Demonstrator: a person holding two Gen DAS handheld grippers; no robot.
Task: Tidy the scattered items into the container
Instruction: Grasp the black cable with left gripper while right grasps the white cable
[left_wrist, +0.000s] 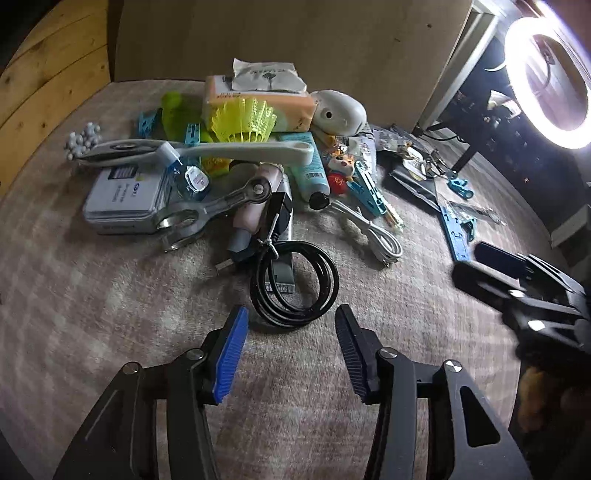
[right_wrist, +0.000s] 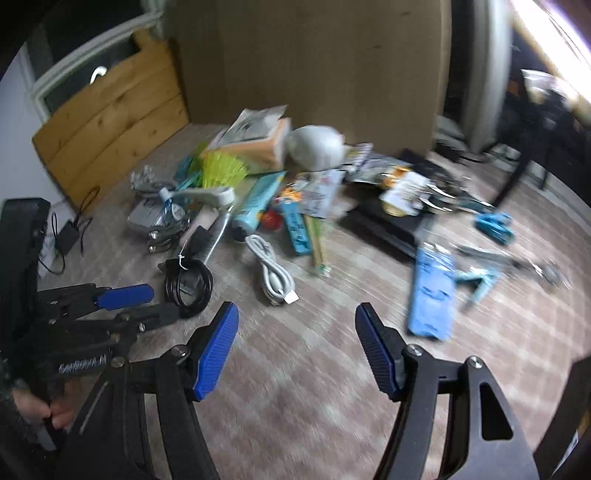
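Note:
A heap of scattered items lies on the grey carpet. My left gripper (left_wrist: 291, 317) is open and empty, just in front of a coiled black cable (left_wrist: 295, 282). Behind it lie a white cable (left_wrist: 373, 230), a grey tin (left_wrist: 122, 199), a metal tool (left_wrist: 214, 206), a teal tube (left_wrist: 308, 166), a yellow shuttlecock (left_wrist: 243, 118) and an orange tissue pack (left_wrist: 258, 99). My right gripper (right_wrist: 295, 317) is open and empty over bare carpet, near the white cable (right_wrist: 273, 273) and a blue card (right_wrist: 432, 295). The right wrist view is blurred. No container is visible.
A cardboard panel (left_wrist: 295, 37) stands behind the heap and a wooden board (left_wrist: 48, 74) at the left. A bright ring light (left_wrist: 546, 81) stands at the right. A black folder (right_wrist: 388, 225) with small packets lies right of the heap. My left gripper also shows in the right wrist view (right_wrist: 147, 302).

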